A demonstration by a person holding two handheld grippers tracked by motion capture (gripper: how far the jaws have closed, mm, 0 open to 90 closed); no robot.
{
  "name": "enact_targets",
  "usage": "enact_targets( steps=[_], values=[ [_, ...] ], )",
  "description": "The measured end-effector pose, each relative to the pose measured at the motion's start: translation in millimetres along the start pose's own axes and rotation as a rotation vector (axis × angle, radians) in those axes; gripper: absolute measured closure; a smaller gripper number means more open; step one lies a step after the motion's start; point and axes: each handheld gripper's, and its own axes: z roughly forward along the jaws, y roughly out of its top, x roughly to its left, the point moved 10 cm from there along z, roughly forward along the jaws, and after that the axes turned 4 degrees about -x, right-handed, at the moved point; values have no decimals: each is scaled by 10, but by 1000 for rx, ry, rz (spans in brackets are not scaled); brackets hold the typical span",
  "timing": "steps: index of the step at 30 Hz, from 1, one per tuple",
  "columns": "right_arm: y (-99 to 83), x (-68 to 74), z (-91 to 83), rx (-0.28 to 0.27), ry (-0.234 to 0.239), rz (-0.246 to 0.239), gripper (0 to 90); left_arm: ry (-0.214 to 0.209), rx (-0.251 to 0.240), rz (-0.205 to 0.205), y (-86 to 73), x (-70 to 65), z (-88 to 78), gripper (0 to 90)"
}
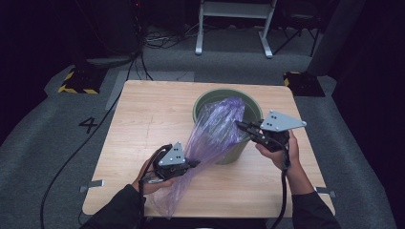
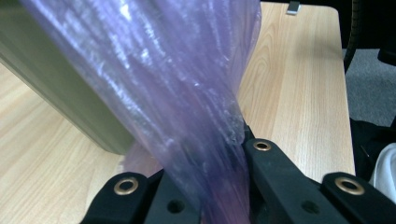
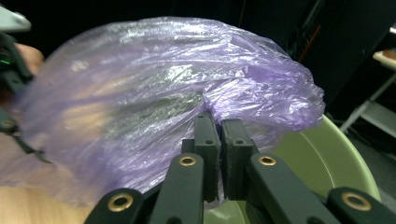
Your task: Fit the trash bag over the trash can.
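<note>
A thin purple plastic bag [image 1: 215,129] stretches from the mouth of a green round bin [image 1: 205,98] down toward the table's near edge. My left gripper [image 1: 196,163] is shut on the bag's lower part; in the left gripper view the film [image 2: 177,93] bunches between the black jaws [image 2: 219,179], with the bin's wall [image 2: 56,93] beside it. My right gripper [image 1: 239,125] is at the bin's right rim, shut on the bag's upper edge. In the right gripper view the two jaws [image 3: 219,135] pinch the film [image 3: 163,84] above the bin's rim [image 3: 327,158].
The bin stands on a light wooden table [image 1: 143,119], right of its middle. A black cable [image 1: 71,157] runs across the grey floor on the left. Yellow-and-black bases [image 1: 79,81] and a white frame [image 1: 234,28] stand beyond the far edge.
</note>
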Motion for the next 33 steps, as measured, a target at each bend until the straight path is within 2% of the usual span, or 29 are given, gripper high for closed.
enact_targets(
  steps=[4, 6, 12, 13, 15, 16, 19, 22, 25, 27, 28, 29, 31, 33],
  values=[
    [-4, -76, 113, 50, -32, 21, 888, 2, -20, 3, 60, 13, -38, 880],
    [-36, -107, 180, 99, -36, 46, 890, -6, -34, -2, 89, 34, -66, 864],
    [-112, -194, 354, 221, -39, 91, 885, 9, -51, 7, 162, 83, -111, 851],
    [-121, -205, 382, 235, -39, 95, 875, 11, -54, 3, 177, 86, -111, 853],
    [-140, -219, 435, 257, -40, 106, 782, 15, -52, 7, 194, 98, -107, 854],
    [-137, -231, 454, 255, -57, 101, 692, 16, -52, 6, 203, 102, -103, 857],
    [-116, -192, 469, 241, -55, 97, 509, 22, -51, 7, 215, 117, -96, 869],
    [-72, -205, 410, 211, -78, 92, 446, 23, -50, -4, 224, 135, -106, 877],
    [18, -252, 268, 142, -87, 95, 442, 25, -47, -7, 233, 150, -126, 880],
    [95, -294, 156, 84, -100, 104, 483, 24, -48, -8, 244, 158, -132, 880],
    [152, -299, 103, 49, -98, 111, 506, 23, -46, -6, 251, 163, -126, 881],
    [202, -269, 79, 32, -84, 98, 524, 22, -44, -7, 256, 164, -121, 881],
    [247, -208, 87, 33, -69, 73, 533, 17, -42, -6, 272, 164, -103, 881],
    [288, -99, 143, 39, -18, 59, 570, 15, -43, -9, 291, 165, -81, 879]
  ],
)
